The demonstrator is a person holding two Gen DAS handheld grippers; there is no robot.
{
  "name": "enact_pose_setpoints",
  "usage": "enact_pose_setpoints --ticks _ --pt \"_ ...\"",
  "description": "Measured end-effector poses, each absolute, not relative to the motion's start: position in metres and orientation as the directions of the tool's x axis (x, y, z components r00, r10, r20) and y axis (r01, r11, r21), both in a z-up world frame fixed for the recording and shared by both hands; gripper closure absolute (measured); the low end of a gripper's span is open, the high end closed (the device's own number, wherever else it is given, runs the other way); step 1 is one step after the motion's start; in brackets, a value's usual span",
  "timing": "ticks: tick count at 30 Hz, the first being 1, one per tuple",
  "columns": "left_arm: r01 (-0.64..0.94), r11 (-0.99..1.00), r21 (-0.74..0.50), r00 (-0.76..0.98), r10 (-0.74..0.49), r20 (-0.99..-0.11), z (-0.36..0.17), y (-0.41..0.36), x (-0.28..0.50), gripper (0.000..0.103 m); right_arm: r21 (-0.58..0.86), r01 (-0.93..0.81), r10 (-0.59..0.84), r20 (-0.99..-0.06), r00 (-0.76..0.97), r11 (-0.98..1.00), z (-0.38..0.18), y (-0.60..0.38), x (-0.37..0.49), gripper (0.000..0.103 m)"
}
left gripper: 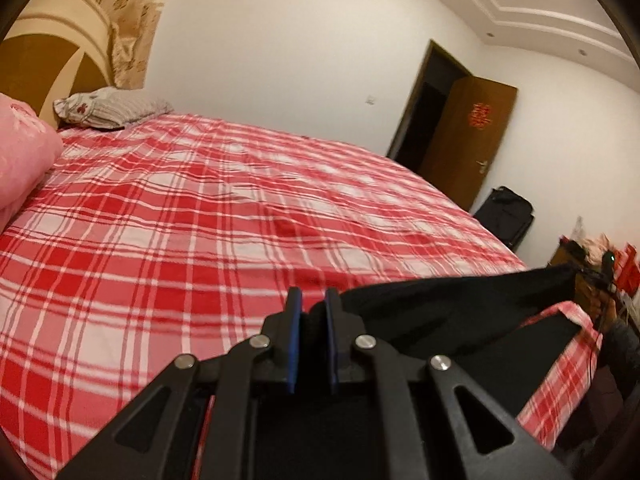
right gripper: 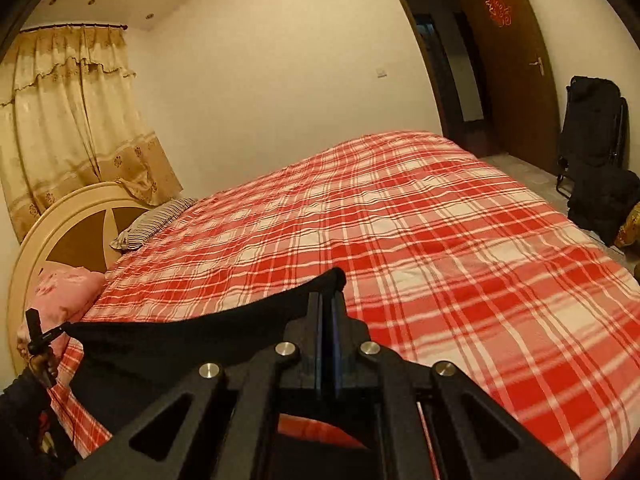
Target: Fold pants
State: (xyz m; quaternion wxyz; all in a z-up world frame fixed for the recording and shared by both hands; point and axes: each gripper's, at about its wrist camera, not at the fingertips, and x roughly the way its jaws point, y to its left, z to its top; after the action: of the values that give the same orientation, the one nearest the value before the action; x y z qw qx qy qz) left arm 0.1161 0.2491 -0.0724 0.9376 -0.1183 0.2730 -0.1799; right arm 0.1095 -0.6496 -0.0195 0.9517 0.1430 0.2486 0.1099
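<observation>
Black pants hang stretched between my two grippers above the near edge of the bed. In the left wrist view my left gripper is shut on one corner of the cloth, and the fabric runs off to the right. In the right wrist view my right gripper is shut on the other corner of the pants, with a small tip of cloth poking out past the fingertips. From there the cloth sags leftward to the other gripper, held by a hand at the left edge. The lower part of the pants hangs hidden beneath the grippers.
A bed with a red and white plaid sheet fills both views. A striped pillow and a pink quilt lie by the headboard. An open brown door and a black folding chair stand beyond the bed's far side.
</observation>
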Motion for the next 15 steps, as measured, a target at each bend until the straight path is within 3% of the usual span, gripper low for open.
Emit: enact_pose_setpoints --ticks 5,15 --pt "0.298 0.884 -0.359 0.773 -0.444 -0.453 -0.09 0.265 0.084 0.092 0.37 -0.178 0.331 -0.407 0.851 0.912 -0.037 -0.663 0.058 0.099" --pt "0.211 0.891 -0.401 0.746 -0.412 -0.523 -0.134 0.297 0.067 0.092 0.394 -0.111 0.306 -0.477 0.824 0.912 -0.068 -0.682 0.032 0.099"
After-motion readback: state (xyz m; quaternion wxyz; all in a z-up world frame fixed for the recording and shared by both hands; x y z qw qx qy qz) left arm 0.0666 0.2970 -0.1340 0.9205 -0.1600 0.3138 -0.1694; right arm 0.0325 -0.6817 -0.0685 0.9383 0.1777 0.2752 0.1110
